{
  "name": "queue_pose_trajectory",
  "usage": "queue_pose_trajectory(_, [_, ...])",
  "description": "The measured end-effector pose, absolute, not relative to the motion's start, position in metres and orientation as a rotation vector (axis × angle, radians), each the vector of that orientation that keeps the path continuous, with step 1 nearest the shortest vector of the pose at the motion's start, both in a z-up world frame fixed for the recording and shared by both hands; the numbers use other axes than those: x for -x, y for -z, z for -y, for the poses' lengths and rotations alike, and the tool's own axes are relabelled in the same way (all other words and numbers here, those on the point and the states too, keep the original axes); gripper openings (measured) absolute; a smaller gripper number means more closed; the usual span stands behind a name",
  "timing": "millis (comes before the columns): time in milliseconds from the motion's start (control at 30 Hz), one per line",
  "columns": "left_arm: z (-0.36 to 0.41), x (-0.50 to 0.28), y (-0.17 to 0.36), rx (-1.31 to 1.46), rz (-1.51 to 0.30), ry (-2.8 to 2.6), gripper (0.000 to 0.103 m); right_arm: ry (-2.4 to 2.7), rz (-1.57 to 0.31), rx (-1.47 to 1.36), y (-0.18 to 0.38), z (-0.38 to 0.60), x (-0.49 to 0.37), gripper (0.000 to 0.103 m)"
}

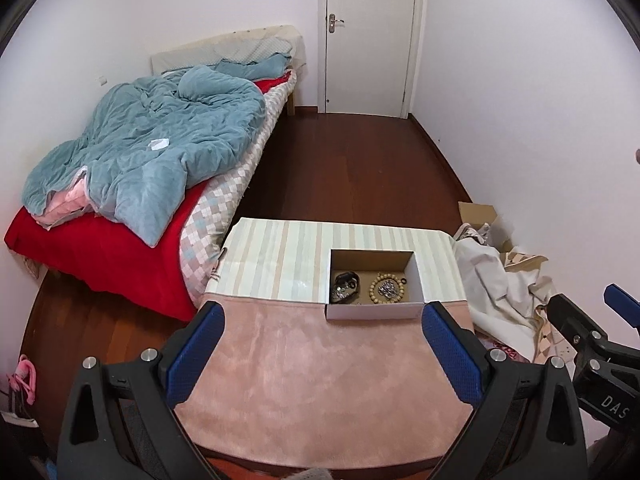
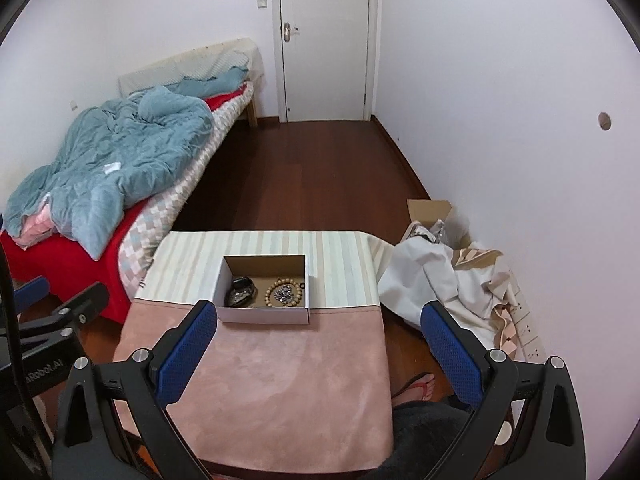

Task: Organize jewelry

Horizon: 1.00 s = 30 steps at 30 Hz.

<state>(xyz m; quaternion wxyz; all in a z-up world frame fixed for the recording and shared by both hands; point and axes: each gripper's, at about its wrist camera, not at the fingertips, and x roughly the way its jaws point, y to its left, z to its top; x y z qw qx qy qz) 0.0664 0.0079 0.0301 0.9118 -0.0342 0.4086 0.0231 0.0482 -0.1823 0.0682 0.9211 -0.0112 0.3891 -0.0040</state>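
Nearest in the left wrist view, the left gripper (image 1: 322,334) hangs over the pink plush cloth (image 1: 320,376) with its blue-padded fingers (image 1: 198,356) spread wide apart and nothing between them; the right gripper (image 2: 318,334) is held the same way in its own view, jaws wide and empty, over the right part of that cloth, and it also shows at the right edge of the left view. The cloth covers the near half of a small table, and a pale striped cloth (image 1: 280,256) covers the far half. Straddling the seam between them sits an open cardboard box (image 1: 374,312) with white outer walls. Inside it lie a wooden bead bracelet (image 1: 387,289) ringed around a small silvery chain piece (image 1: 388,289), a dark bracelet (image 1: 345,280) to the left with a sparkly bit touching it (too small to name), and a tiny dark ring (image 1: 403,281) to the right. Right of the table a heap of white and patterned fabric (image 2: 440,276) lies on the floor against a brown carton (image 2: 430,210). Left of the table stands a bed (image 1: 120,256) with a red sheet, a checked mattress cover and a rumpled teal duvet (image 1: 160,148). Beyond the dark wooden floor (image 1: 352,168) is a closed white door (image 1: 370,36)
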Motion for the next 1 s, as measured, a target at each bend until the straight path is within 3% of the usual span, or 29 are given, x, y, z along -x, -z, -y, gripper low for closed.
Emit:
queue_pose_trajectory(400, [-0.007, -0.055, -0.042, 0.058, -0.849, -0.049, 0.101, -0.005, -0.803, 0.018, -0.089, 0.186, -0.030, 0.103])
queue_pose_trajectory(1000, [-0.005, -0.133, -0.013, 0.008, -0.888, -0.109, 0.103, 0.049, -0.885, 0.053, -0.049, 0.183, -0.134, 0.103])
